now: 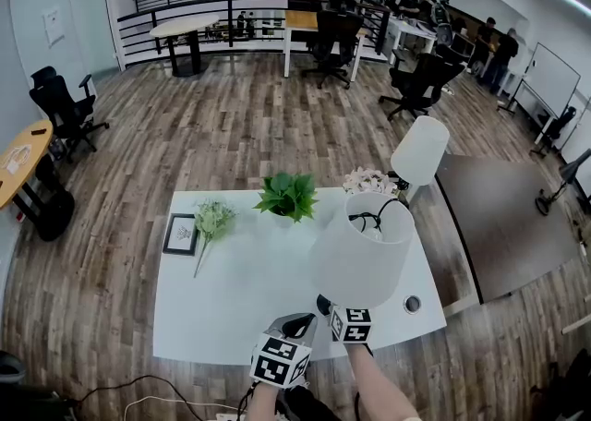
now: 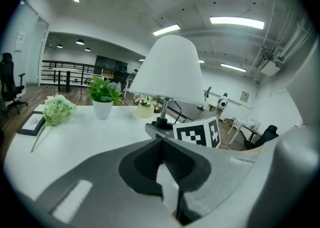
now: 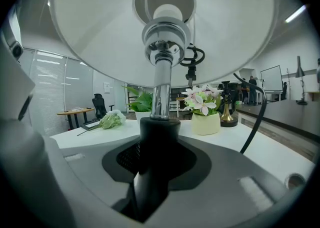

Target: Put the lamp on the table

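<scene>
White-shaded lamp (image 1: 362,246) is at the near right of the tabletop (image 1: 231,299), carried by the right tool (image 1: 340,310). That tool is clenched on the black lower stem, just under the chrome tube. The right gripper view confirms it: the stem fills the gap between the jaws, with the shade directly overhead. No view shows whether the base touches the tabletop, because the shade hides it from above.

Left tool (image 1: 294,327) is released and empty. Its jaws are slightly apart, with only white tabletop showing through the gap. It hangs just left of the right tool at the near edge, aimed at the lamp's stem.

Step in hand is probably the set-down. To do it well:
- Lower straight, with the stem vertical.
- Get the base flat on bare tabletop before letting go.
- Use the free area near and left. The potted plant (image 1: 288,196) and flower pot (image 1: 369,181) stand at the far edge, well apart.
- Keep the black cable (image 1: 374,221) at the shade's far rim out from under the base.
- The grip is low on a top-heavy thing, so the shade will likely want to tip. The left tool could steady the stem.

Pose: both forearms come in from the near edge, side by side. Both tools point far and a bit downward, the right slightly ahead.
</scene>
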The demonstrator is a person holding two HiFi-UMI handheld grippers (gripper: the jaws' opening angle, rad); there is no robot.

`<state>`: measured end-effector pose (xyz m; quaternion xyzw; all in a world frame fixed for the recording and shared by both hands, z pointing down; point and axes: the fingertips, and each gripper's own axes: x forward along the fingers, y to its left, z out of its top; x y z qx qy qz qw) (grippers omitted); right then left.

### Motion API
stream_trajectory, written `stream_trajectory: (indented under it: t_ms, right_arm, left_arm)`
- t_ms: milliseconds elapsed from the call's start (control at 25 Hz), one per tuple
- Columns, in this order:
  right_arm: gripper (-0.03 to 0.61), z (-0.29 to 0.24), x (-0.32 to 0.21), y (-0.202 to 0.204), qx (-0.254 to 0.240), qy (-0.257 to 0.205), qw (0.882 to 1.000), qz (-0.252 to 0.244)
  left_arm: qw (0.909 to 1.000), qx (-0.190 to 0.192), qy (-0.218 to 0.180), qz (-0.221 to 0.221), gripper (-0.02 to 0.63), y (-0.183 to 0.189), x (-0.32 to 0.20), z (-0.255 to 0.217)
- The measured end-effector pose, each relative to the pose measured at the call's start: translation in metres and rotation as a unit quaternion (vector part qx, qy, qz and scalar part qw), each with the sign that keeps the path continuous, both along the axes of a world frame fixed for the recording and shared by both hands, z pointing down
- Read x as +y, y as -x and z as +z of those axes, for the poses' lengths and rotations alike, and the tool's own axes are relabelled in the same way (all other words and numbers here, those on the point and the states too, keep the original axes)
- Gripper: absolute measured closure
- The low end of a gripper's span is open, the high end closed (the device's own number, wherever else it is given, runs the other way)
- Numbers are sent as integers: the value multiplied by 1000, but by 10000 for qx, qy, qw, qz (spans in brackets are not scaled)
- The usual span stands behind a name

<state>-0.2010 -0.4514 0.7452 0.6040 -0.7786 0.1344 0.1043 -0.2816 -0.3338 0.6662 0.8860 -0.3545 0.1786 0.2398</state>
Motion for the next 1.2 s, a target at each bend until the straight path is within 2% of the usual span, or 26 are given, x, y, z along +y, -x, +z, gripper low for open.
stream_trajectory:
  t_ms: [640,1200]
  right_arm:
    - [437,6,15,4,274,95,9996,-14]
    - [435,5,16,10,450,-10,9990,75]
  left_arm:
    - [9999,74,16,139,614,-4,17,2]
    - [9999,101,28,27,614,14,23,5]
